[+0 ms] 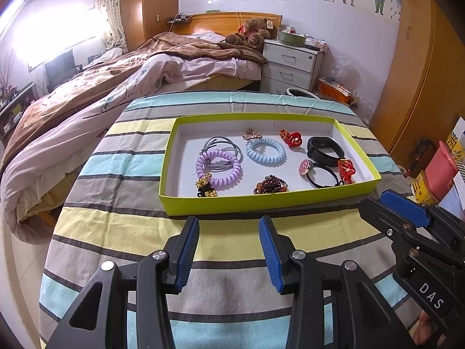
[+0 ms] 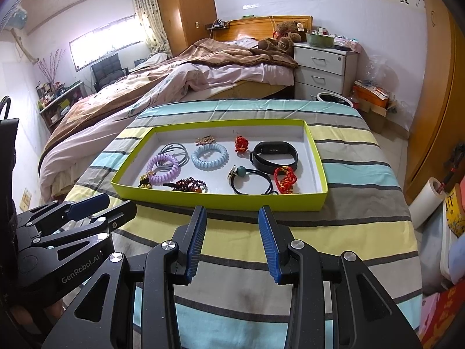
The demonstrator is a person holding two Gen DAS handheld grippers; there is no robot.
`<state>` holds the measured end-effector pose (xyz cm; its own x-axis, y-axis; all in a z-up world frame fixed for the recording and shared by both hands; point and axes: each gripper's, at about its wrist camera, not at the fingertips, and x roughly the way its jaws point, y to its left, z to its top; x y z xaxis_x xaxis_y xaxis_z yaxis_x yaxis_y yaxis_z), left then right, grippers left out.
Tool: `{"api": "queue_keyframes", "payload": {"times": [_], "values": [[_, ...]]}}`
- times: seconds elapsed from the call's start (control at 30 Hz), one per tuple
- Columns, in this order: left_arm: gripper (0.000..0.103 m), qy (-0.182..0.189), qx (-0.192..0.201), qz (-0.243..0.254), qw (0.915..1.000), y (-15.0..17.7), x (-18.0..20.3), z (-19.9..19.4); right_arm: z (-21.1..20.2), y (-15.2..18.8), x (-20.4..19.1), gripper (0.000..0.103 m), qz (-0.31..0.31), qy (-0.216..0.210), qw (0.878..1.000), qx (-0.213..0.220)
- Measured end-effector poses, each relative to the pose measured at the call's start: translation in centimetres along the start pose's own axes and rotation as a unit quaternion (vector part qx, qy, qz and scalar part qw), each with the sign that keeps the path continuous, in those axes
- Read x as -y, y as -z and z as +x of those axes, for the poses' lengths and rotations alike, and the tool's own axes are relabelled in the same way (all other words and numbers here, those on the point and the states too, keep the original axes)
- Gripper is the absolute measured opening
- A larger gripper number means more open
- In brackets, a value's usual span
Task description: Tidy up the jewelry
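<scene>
A lime-green tray [image 1: 261,201] [image 2: 221,202] sits on the striped cloth. In it lie a purple coil tie [image 1: 218,168] [image 2: 163,168], a blue coil tie [image 1: 265,150] [image 2: 209,152], a grey elastic [image 1: 229,142], a black band [image 1: 325,147] [image 2: 274,152], red knots [image 1: 347,170] [image 2: 286,179], a dark bead bracelet [image 1: 270,185] [image 2: 190,185], a black elastic with a charm [image 1: 319,174] [image 2: 250,180] and a gold charm [image 1: 205,187]. My left gripper [image 1: 229,224] and right gripper [image 2: 232,213] are open and empty, just short of the tray's near wall.
The striped cloth [image 1: 139,232] covers a small table with drops at its left and right edges. A bed [image 1: 87,93] lies beyond on the left, a white nightstand [image 1: 293,64] behind, boxes and a paper roll [image 2: 427,200] on the right.
</scene>
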<state>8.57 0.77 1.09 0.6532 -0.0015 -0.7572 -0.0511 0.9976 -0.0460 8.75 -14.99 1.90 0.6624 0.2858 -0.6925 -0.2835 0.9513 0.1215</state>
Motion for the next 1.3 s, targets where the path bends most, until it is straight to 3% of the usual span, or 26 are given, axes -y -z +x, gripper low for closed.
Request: {"api": "queue_keyframes", "payload": {"times": [1.3], "values": [[0.042,-0.001,-0.007,-0.007,0.9999,0.16,-0.19,0.28,-0.2,0.2,0.39,0.038,0.002,0.002,1.0,0.001]]}}
